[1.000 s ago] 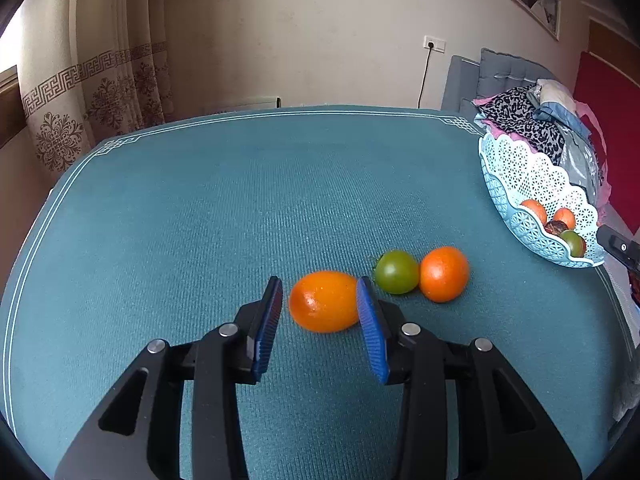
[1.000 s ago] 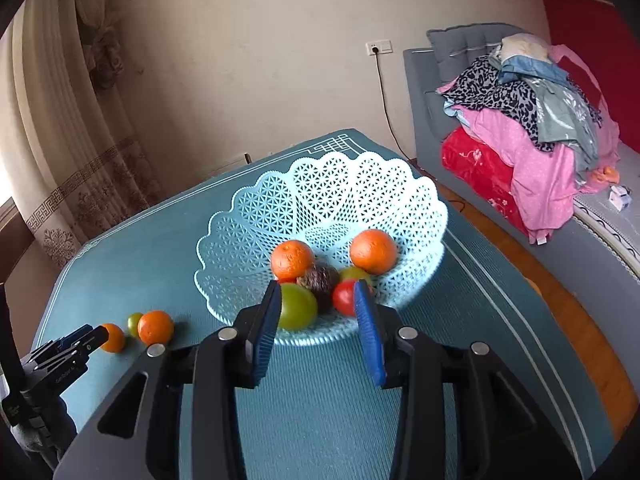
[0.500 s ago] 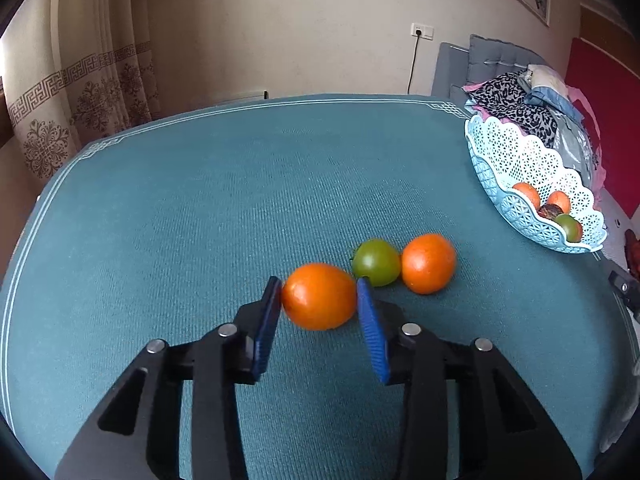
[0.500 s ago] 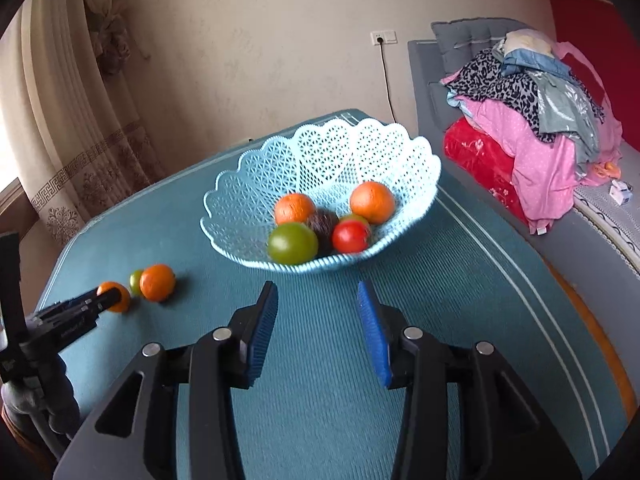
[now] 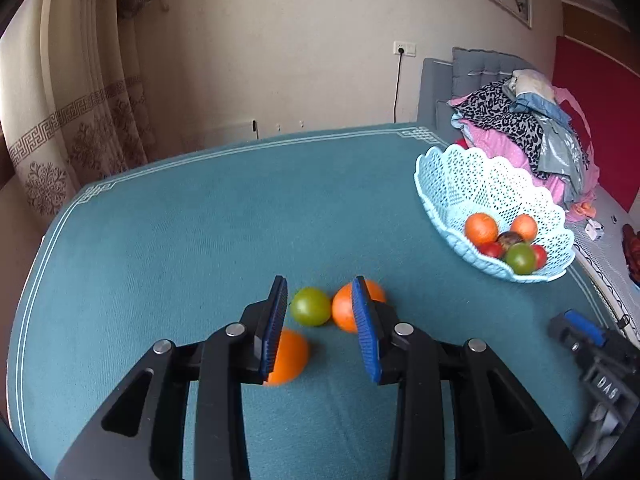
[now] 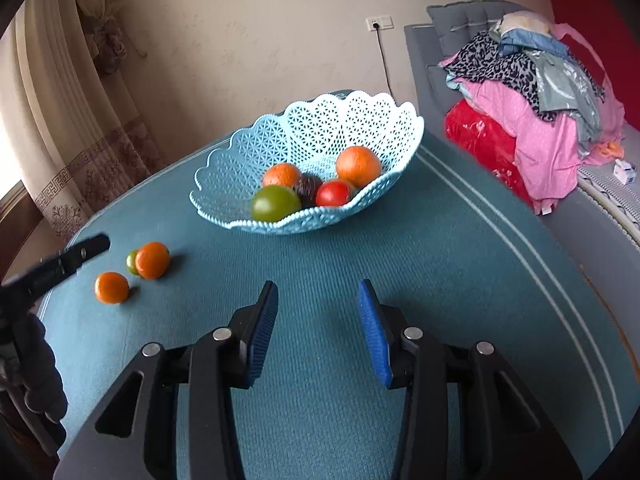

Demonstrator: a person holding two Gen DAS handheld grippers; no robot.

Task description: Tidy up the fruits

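Left claw (image 5: 322,320) released, empty, above three loose fruits on desk (image 5: 200,240): orange (image 5: 292,354), green fruit (image 5: 310,306), second orange (image 5: 344,312). Right claw (image 6: 318,328) released, empty, short of basket (image 6: 320,136).

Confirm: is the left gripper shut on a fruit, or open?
Open. The left gripper has a wide gap between its blue fingers; the nearest orange lies on the table, no green fruit gripped.
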